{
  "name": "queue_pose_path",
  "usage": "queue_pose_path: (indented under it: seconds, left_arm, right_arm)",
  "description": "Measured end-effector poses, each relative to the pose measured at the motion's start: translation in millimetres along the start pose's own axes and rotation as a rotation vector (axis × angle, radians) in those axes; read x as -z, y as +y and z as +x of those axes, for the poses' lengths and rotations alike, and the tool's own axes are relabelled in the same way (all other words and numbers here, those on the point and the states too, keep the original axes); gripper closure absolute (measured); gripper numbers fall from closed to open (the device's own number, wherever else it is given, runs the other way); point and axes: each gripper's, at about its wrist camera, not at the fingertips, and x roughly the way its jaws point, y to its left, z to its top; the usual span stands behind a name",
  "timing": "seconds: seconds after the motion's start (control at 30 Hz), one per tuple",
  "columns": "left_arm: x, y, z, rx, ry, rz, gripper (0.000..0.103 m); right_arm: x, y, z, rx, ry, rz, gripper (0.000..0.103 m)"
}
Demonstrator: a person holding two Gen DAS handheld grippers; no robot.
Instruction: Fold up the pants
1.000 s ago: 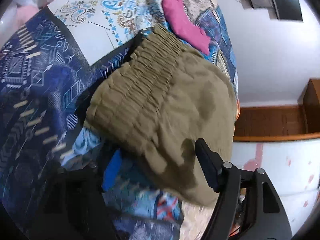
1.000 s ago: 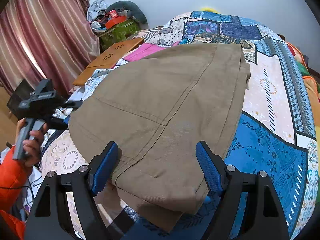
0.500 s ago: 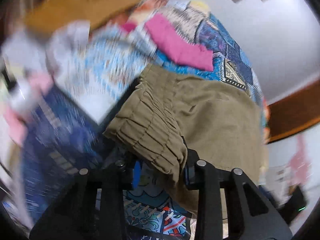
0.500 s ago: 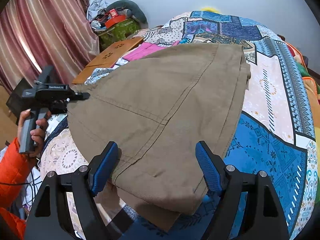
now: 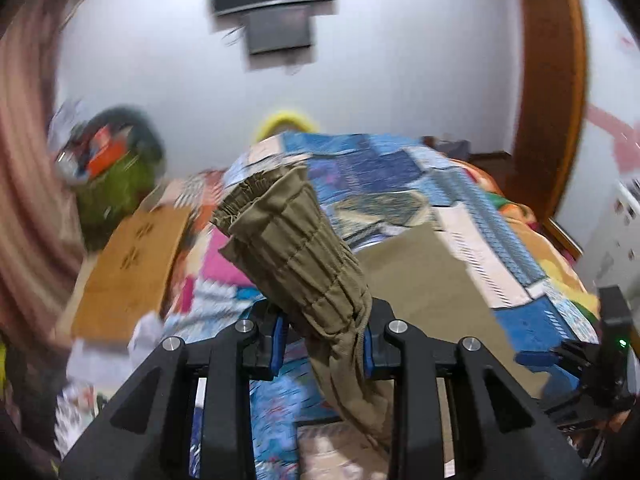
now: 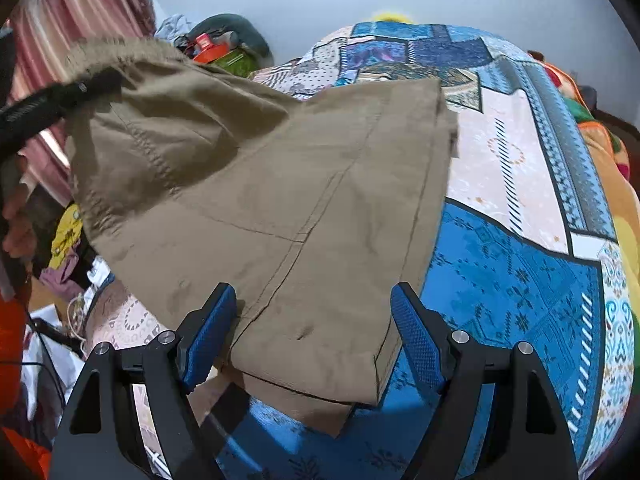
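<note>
Olive-brown pants (image 6: 280, 184) lie spread on a patchwork bedspread (image 6: 520, 260). My left gripper (image 5: 324, 340) has its jaws closing, and the blue pads press on the gathered elastic waistband (image 5: 296, 256), which is lifted off the bed and sticks up ahead of the fingers. In the right wrist view that gripper (image 6: 48, 104) holds the waist end raised at the far left. My right gripper (image 6: 312, 332) stands open just above the pants' near leg end, its pads on either side of the cloth and apart from it.
A wooden board (image 5: 128, 272) and a green bag (image 5: 120, 176) of clutter lie left of the bed, near a pink curtain (image 6: 80, 0). A pink cloth (image 5: 224, 260) rests on the bedspread. A person's orange sleeve (image 6: 12, 344) shows at lower left.
My left gripper shut on the waistband, rolled upright and lifted it high off the bed. The waist end of the pants now hangs raised. My right gripper stayed in place, open.
</note>
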Motion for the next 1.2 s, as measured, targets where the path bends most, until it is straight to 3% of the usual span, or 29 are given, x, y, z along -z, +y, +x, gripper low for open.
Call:
queue_pose_path:
  seconds: [0.2,0.4,0.67,0.77,0.8,0.83,0.9,1.07,1.2]
  left_arm:
    - [-8.9,-58.2,16.1,0.099,0.04,0.119,0.077]
    - [3.2,-101.2,39.6,0.22,0.174,0.147,0.078]
    - [32.8,-144.0,66.3,0.308,0.319,0.206,0.078]
    - [40.8,-150.7,68.6,0.346,0.379,0.235,0.064]
    - [43.2,-152.0,68.6,0.375,0.402,0.237,0.052]
    - [44.2,-150.1,65.8,0.395,0.412,0.229,0.042]
    - [43.4,-143.2,54.8,0.409,0.385,0.211,0.034]
    - [27.3,-115.5,42.1,0.363,0.31,0.171,0.027]
    - [6.0,-76.2,57.3,0.235,0.246,0.125,0.018]
  right_arm:
    - [4.8,-16.1,-16.3,0.009,-0.028,0.067,0.027]
    - [15.9,-39.8,-38.2,0.058,-0.065,0.127,0.027]
    - [22.8,-60.7,-66.9,0.13,-0.113,0.166,0.027]
    - [24.7,-63.0,-74.1,0.145,-0.129,0.169,0.026]
    - [24.6,-63.1,-75.8,0.15,-0.134,0.168,0.026]
    - [24.2,-62.8,-77.0,0.156,-0.14,0.166,0.025]
    - [21.6,-60.7,-79.1,0.171,-0.161,0.158,0.025]
    - [10.2,-57.5,-79.5,0.18,-0.191,0.155,0.025]
    - [-2.1,-48.1,-76.7,0.155,-0.204,0.137,0.025]
